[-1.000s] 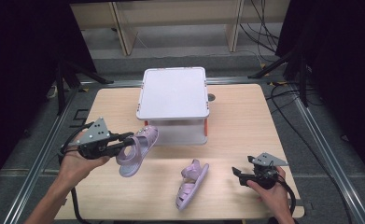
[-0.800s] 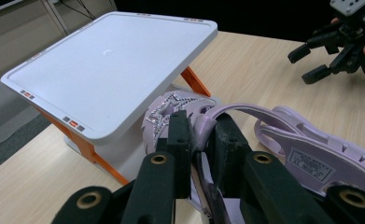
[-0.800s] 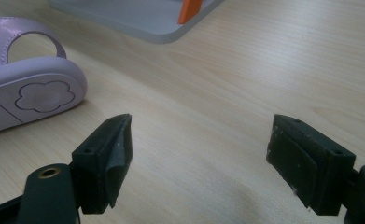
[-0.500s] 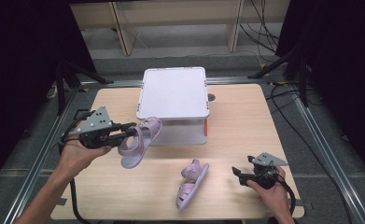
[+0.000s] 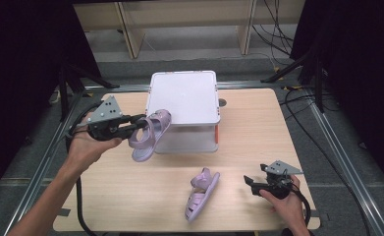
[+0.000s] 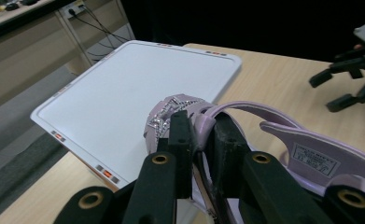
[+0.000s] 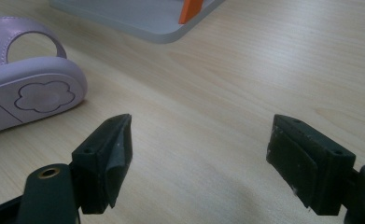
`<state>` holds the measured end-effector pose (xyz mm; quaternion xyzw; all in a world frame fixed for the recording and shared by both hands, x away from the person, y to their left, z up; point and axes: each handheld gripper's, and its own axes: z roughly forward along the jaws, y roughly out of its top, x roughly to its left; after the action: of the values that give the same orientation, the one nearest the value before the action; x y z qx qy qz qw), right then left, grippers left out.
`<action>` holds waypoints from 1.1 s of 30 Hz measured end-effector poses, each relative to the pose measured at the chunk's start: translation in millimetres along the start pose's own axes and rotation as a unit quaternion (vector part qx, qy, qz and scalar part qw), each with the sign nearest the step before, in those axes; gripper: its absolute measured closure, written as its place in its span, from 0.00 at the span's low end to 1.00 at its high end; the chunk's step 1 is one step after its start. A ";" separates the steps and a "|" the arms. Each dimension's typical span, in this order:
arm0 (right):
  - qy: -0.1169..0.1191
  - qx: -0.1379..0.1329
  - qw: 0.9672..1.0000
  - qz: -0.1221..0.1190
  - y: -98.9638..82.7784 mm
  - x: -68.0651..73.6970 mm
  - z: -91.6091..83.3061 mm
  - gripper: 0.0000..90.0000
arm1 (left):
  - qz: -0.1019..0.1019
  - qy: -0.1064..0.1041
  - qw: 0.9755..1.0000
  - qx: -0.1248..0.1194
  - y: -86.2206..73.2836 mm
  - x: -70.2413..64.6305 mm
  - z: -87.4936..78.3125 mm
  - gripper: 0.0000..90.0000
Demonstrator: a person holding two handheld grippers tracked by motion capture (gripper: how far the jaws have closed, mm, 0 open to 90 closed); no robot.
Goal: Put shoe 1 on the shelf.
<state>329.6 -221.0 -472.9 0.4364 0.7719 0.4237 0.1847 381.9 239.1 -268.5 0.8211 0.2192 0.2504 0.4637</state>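
Sandal (image 5: 149, 133) hangs pinched in the left gripper's (image 5: 139, 125) jaws; right gripper (image 5: 251, 183), seemingly empty, gapes wide.

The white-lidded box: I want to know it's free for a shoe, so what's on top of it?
The lid of the box is bare. The left gripper holds a lilac sandal at its near left edge. The inside is hidden by the closed lid.
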 end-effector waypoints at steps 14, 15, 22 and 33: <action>-0.003 -0.008 1.000 -0.021 0.6 -3.2 1.2 0.25 | 0.001 0.040 0.999 0.015 17.6 28.4 41.1 0.89; -0.003 -0.008 1.000 -0.021 0.6 -3.2 1.2 0.25 | 0.001 0.044 0.999 0.018 18.8 31.1 44.2 0.89; -0.002 -0.007 1.000 -0.020 0.7 -3.4 1.3 0.25 | -0.001 0.063 0.998 0.018 22.1 45.4 62.5 0.89; 0.006 -0.005 1.000 -0.013 0.1 -2.8 2.3 0.25 | -0.006 0.083 0.996 0.030 25.9 62.4 89.4 0.90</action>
<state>332.7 -222.1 -474.4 0.4228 0.7763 0.4282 0.1877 488.8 205.5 -272.7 0.8097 0.2695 0.3081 0.4206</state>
